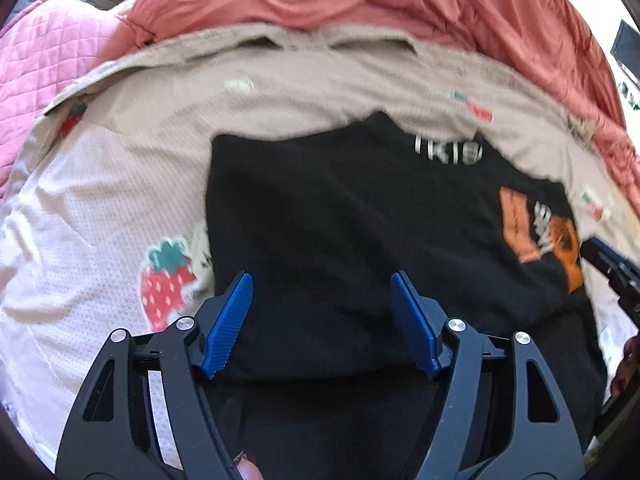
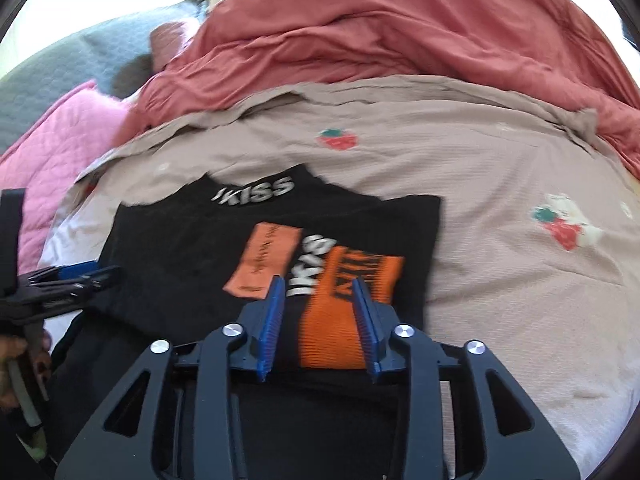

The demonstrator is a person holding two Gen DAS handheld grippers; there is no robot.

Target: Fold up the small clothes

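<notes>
Beige bedding (image 2: 500, 264) dotted with strawberries covers the bed, a rumpled coral blanket (image 2: 400, 32) heaped at its far side and a pink quilted pillow (image 1: 48, 76) off to the left. On the bedding lies a black T-shirt (image 2: 180, 248), folded to a rough rectangle, collar pointing away towards the blanket, its length running from the grippers outward. White "KISS" lettering sits near the collar, with orange patches lower down. Its near edge lies under both tools. Above the plain black part the left gripper (image 1: 322, 320) stands wide apart, gripping nothing. Partly parted, the right gripper (image 2: 320, 320) straddles the orange patch, pads not pressing it.
</notes>
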